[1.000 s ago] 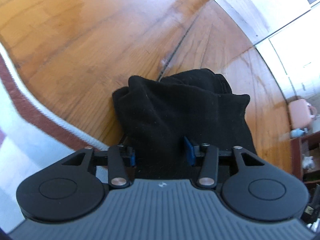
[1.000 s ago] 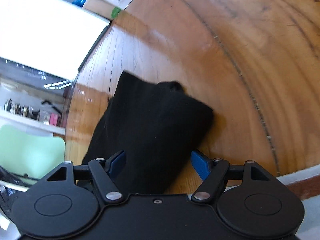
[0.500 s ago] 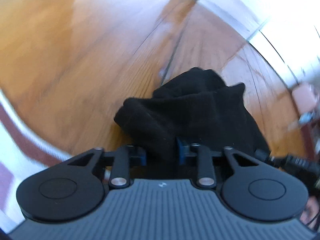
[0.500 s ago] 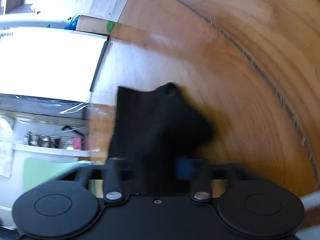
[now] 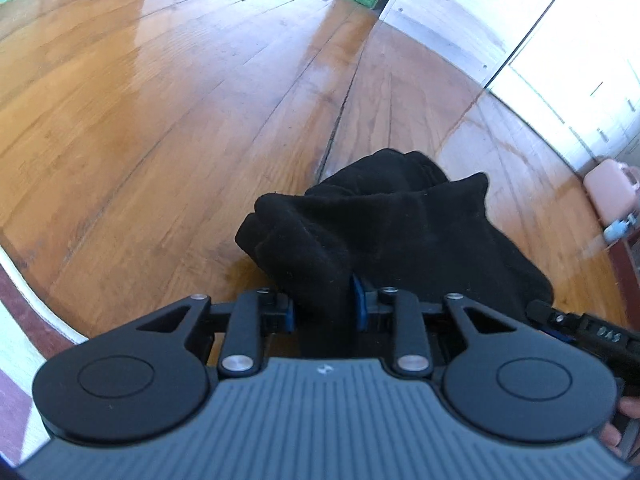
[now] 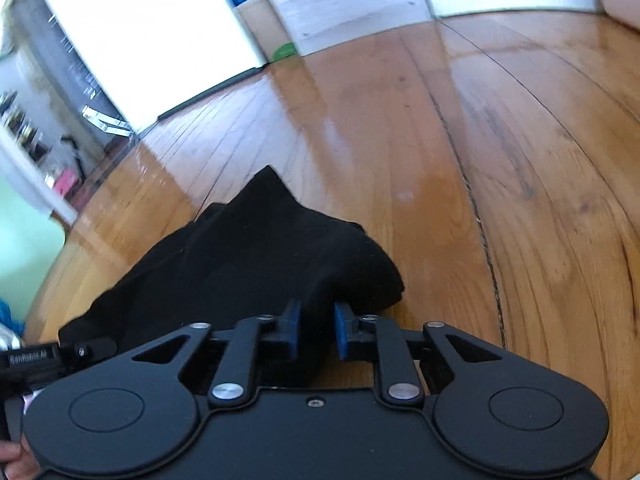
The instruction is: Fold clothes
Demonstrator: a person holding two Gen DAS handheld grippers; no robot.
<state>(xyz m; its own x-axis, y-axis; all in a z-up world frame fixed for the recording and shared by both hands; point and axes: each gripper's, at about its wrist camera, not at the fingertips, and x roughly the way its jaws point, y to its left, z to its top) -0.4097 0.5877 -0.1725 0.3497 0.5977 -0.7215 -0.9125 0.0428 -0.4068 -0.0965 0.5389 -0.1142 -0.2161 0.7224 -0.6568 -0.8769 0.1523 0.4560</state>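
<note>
A wooden floor (image 5: 168, 112) fills both views, its boards shiny with glare. A white-edged rug (image 5: 24, 312) with a dark red band lies at the lower left of the left view. A pink container (image 5: 608, 192) stands at the far right there, and a green patch (image 6: 285, 51) sits by the white wall in the right view. Shelves (image 6: 24, 128) with small items show at the right view's left edge, too blurred to name. Nothing lies on the floor ahead of the cloth.

The black cloth (image 5: 400, 232) is bunched and thick, lifted off the floor at the near end and draped between the two grippers. Its far edge ends in a point (image 6: 269, 174) that reaches the boards.

The left gripper (image 5: 324, 308) has a fold of cloth between its blue pads, which press on it while the jaws are opening. The right gripper (image 6: 316, 332) likewise has cloth between its blue pads, pads touching it, jaws opening.

The cloth's near part is hidden under both gripper bodies. Fingertips (image 5: 624, 420) peek in at the left view's lower right, cut off by the edge. The right view is smeared by motion toward its rim.
</note>
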